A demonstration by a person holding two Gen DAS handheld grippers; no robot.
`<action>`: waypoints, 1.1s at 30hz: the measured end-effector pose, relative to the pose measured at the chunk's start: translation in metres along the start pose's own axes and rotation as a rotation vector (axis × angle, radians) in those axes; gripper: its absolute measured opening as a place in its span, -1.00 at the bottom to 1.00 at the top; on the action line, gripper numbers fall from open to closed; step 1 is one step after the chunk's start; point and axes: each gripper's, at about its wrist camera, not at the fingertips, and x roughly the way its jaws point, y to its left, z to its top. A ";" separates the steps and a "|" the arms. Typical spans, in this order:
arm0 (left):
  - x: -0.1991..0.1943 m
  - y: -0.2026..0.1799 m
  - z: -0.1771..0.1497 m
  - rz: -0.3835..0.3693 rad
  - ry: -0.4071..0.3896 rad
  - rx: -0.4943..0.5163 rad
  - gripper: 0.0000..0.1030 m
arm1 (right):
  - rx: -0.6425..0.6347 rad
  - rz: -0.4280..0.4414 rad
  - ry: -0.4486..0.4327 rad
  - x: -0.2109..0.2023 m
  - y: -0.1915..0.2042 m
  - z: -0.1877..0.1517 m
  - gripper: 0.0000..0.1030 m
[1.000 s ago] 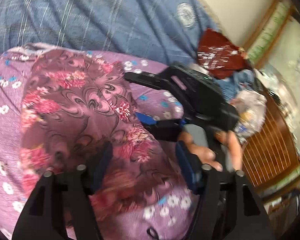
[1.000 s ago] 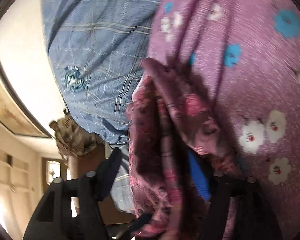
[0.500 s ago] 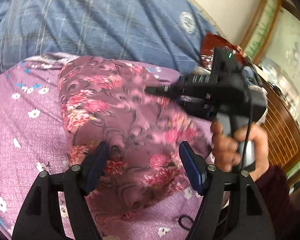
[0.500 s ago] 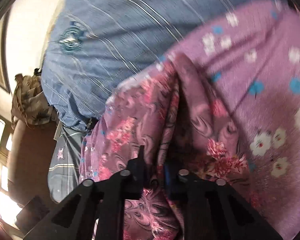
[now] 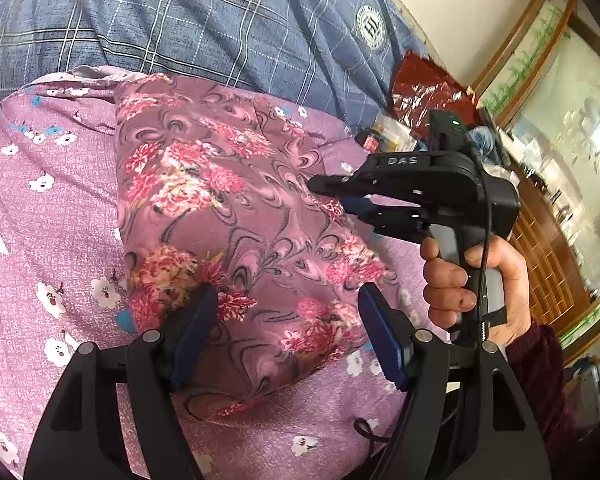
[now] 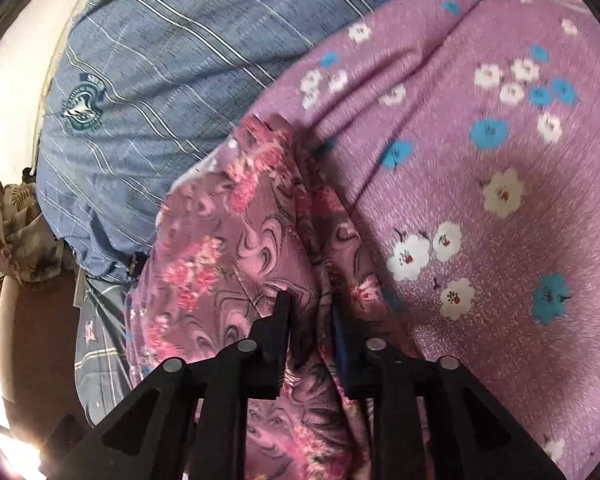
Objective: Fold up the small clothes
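Thin, limp mauve floral-print garment [image 5: 236, 216] lies half-folded on the purple flowered bedsheet [image 5: 40, 240], right hand-held gripper [image 6: 312, 320] pinching a bunched edge, jaws just reopening slightly, left hand-held gripper [image 5: 288, 332] wide, empty; grab hems.

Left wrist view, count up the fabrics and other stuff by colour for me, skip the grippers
Purple: 2, the swirl-and-rose garment and the flowered sheet under it.
Blue: 1, the checked quilt behind them.
Red: 1, the shiny bag at the quilt's right end.
Total: 4.
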 end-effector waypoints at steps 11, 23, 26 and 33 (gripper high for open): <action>-0.006 0.004 -0.002 0.032 -0.017 -0.021 0.40 | -0.204 0.040 -0.111 0.009 0.068 0.026 -0.39; 0.003 -0.015 -0.008 0.126 -0.020 0.099 0.40 | 0.001 0.038 0.020 0.082 0.026 0.064 -0.46; 0.003 -0.017 -0.008 0.138 -0.020 0.114 0.40 | -0.022 0.037 -0.001 0.085 0.022 0.063 -0.65; 0.001 -0.019 -0.006 0.150 -0.026 0.096 0.40 | -0.083 0.015 -0.009 0.049 0.030 0.050 -0.47</action>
